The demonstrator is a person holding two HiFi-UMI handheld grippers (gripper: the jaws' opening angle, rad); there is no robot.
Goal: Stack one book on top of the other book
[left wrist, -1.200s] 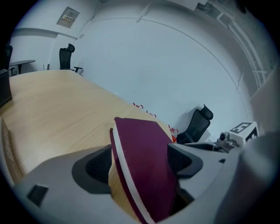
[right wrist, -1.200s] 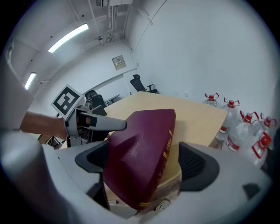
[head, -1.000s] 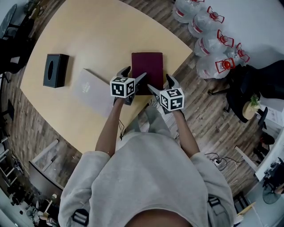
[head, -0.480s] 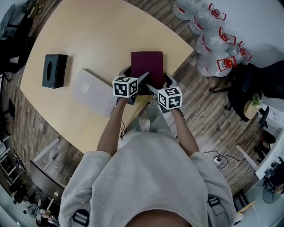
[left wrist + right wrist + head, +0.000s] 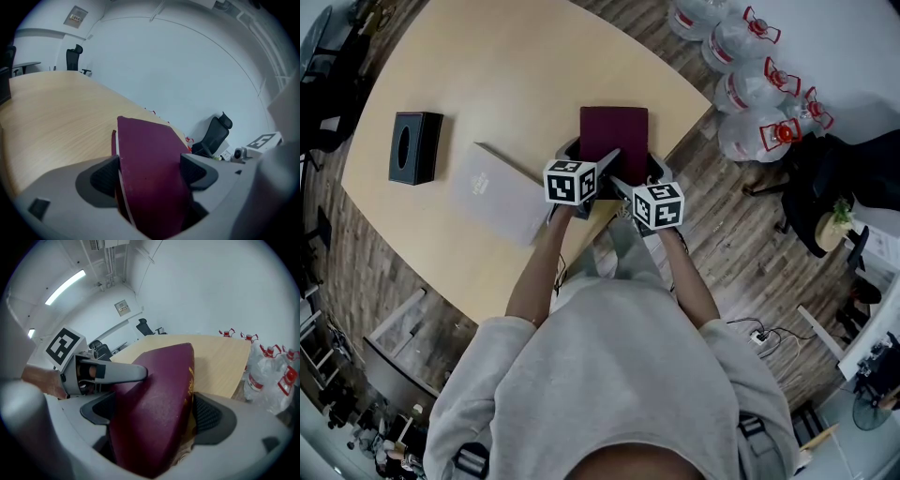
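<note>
left gripper (image 5: 587, 156) and right gripper (image 5: 639, 178) are clamping the maroon book (image 5: 614, 131) by its near edge; grey book (image 5: 497, 192) is lying to their left.

No words or numbers are legible. Gold lettering (image 5: 191, 382) runs along the maroon book (image 5: 154, 411) spine, too blurred to read. The pale book (image 5: 495, 194) has a small unreadable cover mark (image 5: 478, 187). A wall sign (image 5: 75, 18) is too small to read.

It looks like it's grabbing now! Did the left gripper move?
Yes. The left gripper slid right, away from the grey book and further onto the red book.
</note>
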